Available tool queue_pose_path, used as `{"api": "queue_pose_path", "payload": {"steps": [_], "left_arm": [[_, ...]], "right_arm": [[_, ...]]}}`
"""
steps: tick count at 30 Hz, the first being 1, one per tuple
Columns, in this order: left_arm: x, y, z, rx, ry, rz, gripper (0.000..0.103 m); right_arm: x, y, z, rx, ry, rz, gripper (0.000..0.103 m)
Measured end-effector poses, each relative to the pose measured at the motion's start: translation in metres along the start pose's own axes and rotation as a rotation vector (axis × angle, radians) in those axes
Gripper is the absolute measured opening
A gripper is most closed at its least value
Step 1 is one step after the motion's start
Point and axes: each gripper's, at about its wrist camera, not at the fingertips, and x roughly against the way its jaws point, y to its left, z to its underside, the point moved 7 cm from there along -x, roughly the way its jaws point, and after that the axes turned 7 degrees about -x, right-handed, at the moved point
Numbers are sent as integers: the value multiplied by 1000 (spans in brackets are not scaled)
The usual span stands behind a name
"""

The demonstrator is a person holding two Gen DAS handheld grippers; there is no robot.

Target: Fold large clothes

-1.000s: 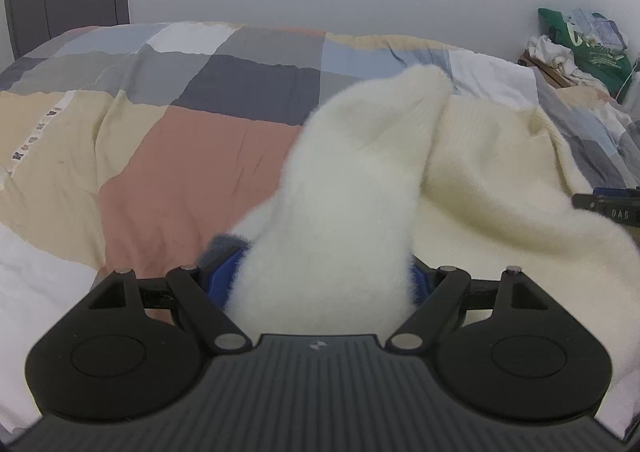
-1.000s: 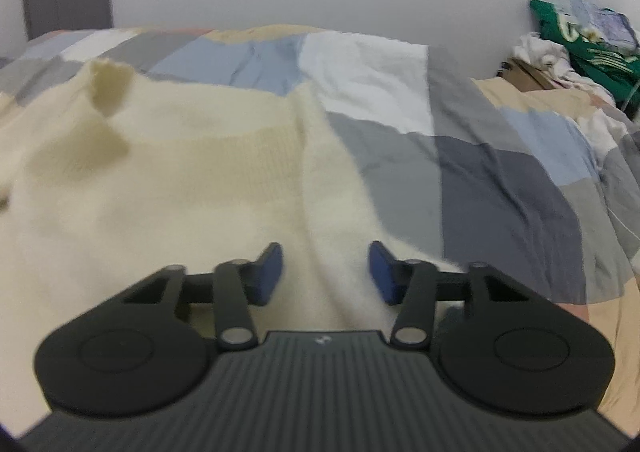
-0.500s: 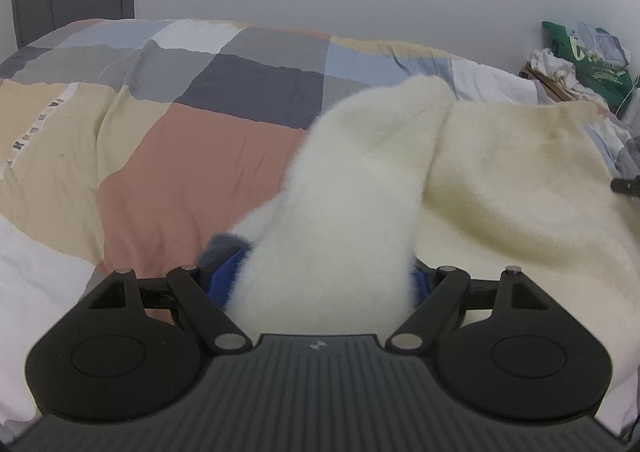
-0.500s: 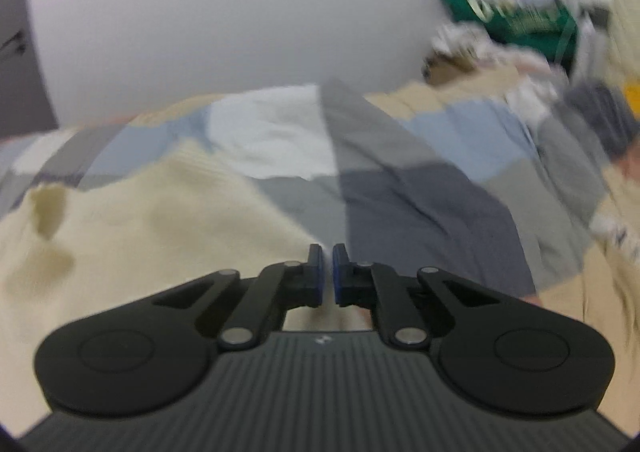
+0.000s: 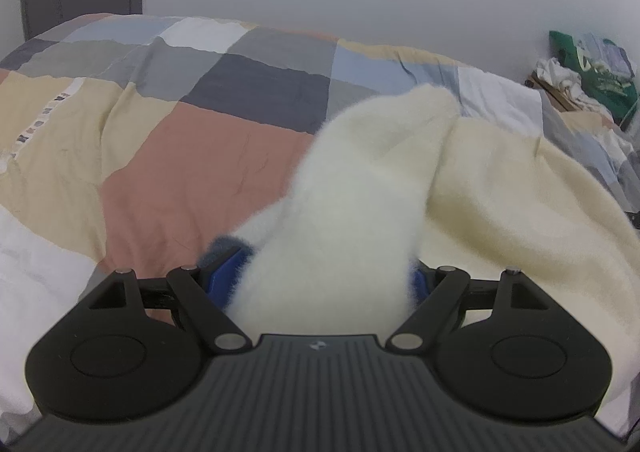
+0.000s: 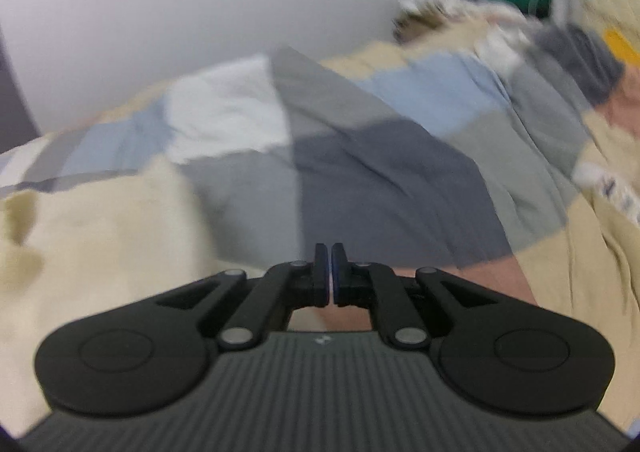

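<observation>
The fold looks barely begun. The cream sweater (image 5: 500, 211) lies rumpled on the patchwork quilt (image 5: 192, 155) of the bed, its body spread toward the right of the left wrist view and in no way squared or stacked. The left gripper (image 5: 320, 280) has its jaws standing wide around a thick, fluffy white part of the garment, probably a sleeve, which fills the gap and rises away toward the far side of the bed; the blue pads sit against its sides, so it reads as a grip on that bunched fabric. The right gripper (image 6: 330, 272) is pinched fully together with nothing visible between its pads; it hangs over bare quilt, with the sweater's edge (image 6: 100, 219) off to its left. That view is smeared, so I cannot be sure how near the cloth it sits. Judging by this, one end is in hand and the other is free: the right gripper has yet to take a matching hold, and every fold proper remains to be made, along with smoothing the body flat
</observation>
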Motion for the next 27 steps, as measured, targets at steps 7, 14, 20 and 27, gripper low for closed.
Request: {"api": "queue_pose_path", "payload": {"steps": [7, 14, 20, 27], "left_arm": [[59, -4, -23, 26, -137, 4, 83], [43, -38, -9, -54, -102, 60, 83], [4, -45, 16, -104, -4, 46, 83], [9, -47, 19, -103, -4, 39, 83]], "right_arm": [[49, 50, 5, 70, -29, -208, 17], [68, 94, 27, 130, 1, -318, 54], [53, 125, 60, 160, 103, -343, 53], [28, 136, 102, 238, 197, -231, 54]]}}
